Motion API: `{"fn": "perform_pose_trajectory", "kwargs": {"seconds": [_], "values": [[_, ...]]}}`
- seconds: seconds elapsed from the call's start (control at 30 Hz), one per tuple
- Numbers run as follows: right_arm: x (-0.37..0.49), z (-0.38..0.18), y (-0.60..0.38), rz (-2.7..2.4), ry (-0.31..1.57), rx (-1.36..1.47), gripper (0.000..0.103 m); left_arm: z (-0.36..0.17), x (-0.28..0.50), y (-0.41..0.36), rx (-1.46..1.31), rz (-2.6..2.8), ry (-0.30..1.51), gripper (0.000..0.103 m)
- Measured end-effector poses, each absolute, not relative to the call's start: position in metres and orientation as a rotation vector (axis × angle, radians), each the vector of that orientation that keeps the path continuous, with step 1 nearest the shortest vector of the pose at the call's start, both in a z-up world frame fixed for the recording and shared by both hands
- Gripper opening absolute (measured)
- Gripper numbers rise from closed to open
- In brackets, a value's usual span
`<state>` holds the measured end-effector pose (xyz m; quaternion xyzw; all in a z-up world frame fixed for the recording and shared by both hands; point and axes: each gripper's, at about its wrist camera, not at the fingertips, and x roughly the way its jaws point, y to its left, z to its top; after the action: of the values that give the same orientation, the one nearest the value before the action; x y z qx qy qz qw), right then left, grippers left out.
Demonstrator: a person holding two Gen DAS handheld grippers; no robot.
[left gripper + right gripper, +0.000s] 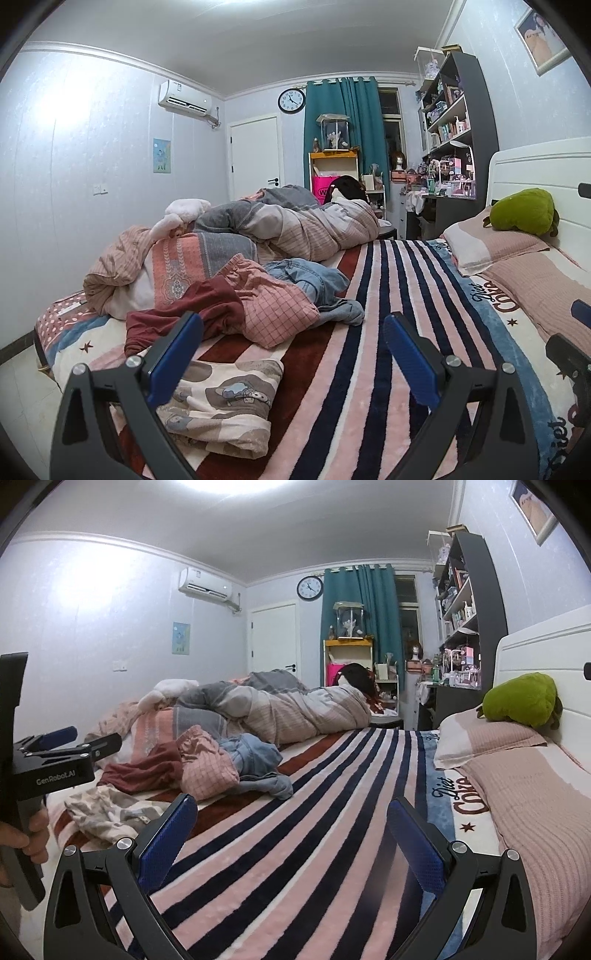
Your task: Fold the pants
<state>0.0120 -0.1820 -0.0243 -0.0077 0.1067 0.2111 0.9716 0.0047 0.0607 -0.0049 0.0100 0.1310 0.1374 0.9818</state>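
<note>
Both grippers hover above the bed (295, 812) with jaws spread wide, holding and touching nothing. The left gripper (291, 354) points toward a heap of clothes at the bed's left side: cartoon-print pants (225, 398) lie crumpled just below its left finger, with a dark red garment (184, 314), a pink checked piece (273, 306) and blue jeans (310, 280) behind. The right gripper (291, 834) hangs over the bare striped blanket (314, 794), well apart from that heap.
</note>
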Motion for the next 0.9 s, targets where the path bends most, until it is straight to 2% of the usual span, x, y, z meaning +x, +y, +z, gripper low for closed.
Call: {"fn": "perform_pose_trajectory", "kwargs": {"seconds": [0.9], "values": [[0.0073,-0.0180,-0.1861,0.402,0.187,-0.017,0.103,-0.0008,-0.0048,0.0577,0.020,0.269,0.254,0.097]]}}
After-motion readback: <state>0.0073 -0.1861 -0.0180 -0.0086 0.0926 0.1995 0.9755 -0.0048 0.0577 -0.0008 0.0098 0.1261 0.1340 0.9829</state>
